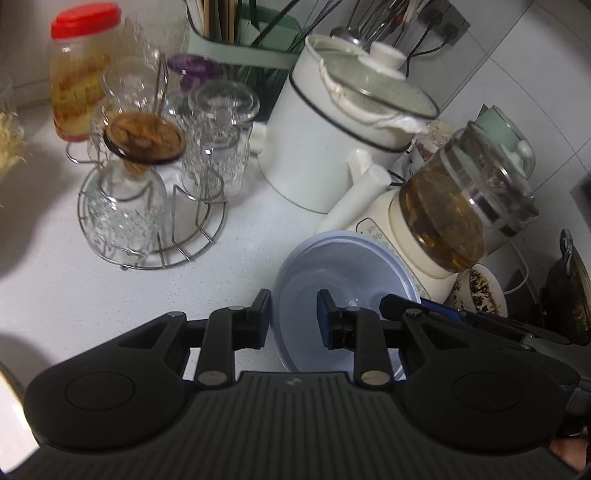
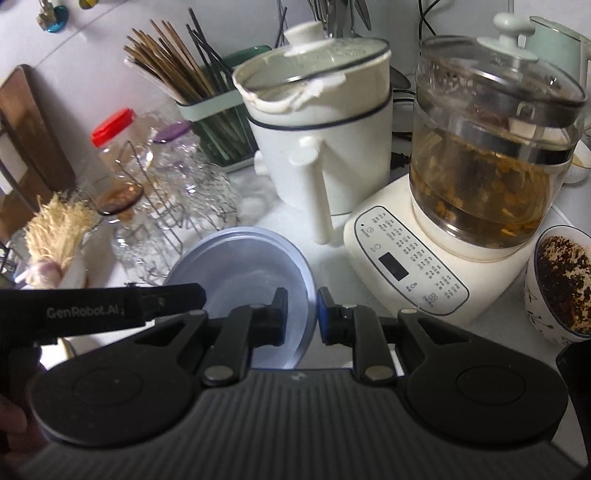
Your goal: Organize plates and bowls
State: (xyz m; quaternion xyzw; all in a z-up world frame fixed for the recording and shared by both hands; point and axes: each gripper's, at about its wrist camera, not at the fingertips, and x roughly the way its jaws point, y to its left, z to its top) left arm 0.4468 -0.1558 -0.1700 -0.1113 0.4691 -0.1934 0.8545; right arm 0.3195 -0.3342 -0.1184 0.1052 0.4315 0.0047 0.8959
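Home kitchen, white desk (image 1: 240, 236) crowded with electric pot (image 2: 321, 140), glass kettle (image 2: 487, 155), chopstick holder (image 2: 210, 122), glasses on wire rack (image 1: 151, 221), tiled wall (image 1: 517, 66) with socket (image 1: 448, 22)

Dim, soft-blurred frames, fisheye-bent edges

White speckled countertop (image 1: 240, 236), tiled wall (image 1: 517, 74)

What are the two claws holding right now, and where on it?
Both hold the blue bowl by its rim: the left claw on its left edge, the right claw on its right edge.
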